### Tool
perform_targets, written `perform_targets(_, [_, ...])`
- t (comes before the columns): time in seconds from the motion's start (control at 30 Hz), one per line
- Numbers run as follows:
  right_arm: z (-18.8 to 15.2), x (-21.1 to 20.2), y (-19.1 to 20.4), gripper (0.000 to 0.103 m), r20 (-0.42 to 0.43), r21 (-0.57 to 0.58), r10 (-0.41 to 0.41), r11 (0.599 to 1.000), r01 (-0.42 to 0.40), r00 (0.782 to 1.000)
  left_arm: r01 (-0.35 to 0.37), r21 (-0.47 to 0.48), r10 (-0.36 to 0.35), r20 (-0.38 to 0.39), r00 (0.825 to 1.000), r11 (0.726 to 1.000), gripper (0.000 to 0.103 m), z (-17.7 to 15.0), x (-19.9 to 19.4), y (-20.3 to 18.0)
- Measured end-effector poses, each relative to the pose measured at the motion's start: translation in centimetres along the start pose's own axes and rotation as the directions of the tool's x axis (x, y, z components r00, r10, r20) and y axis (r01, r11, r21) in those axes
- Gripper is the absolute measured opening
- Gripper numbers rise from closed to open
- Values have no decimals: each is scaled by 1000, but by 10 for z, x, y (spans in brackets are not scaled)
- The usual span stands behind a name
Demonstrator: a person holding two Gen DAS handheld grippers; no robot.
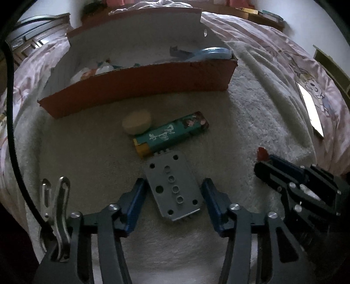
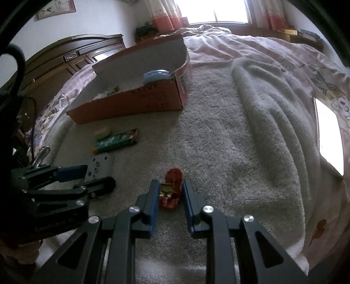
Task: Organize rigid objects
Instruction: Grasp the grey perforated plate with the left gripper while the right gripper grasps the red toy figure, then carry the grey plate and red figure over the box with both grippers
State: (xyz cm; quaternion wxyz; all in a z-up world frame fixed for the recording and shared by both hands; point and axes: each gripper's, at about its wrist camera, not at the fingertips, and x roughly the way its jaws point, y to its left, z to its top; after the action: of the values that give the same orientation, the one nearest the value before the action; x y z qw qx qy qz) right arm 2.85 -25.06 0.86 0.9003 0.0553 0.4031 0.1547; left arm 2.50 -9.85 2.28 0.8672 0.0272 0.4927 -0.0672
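Left gripper (image 1: 174,192) spread wide on either side of the grey metal plate (image 1: 172,185) lying on the blanket (image 1: 251,122), pads clear of it. Right gripper (image 2: 169,192) narrowed around the small red toy (image 2: 171,187); contact uncertain. Orange box (image 1: 140,87) beyond.

I am working in a home bedroom, on top of a bed. A grey fleece blanket (image 2: 218,142) lies over a pink cartoon-print duvet (image 2: 273,54) that rumples toward the far edge. A dark carved wooden headboard (image 2: 65,59) stands at the left, red-and-white curtains (image 2: 166,13) frame a bright window (image 2: 216,9), and a framed picture (image 2: 55,7) hangs on the white wall.
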Motion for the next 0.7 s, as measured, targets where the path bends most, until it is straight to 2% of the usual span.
perform_targets(0.23, [3,0,2,22,-1,2,-11,1000,11,1000,44,9,-44,33,998,999,45,-5,-13,16])
perform_targets(0.7, [14,-9,23,22,12,-35,-3,999,4,1000,85,-2,-84,115,990,996,44,-2,-35,38])
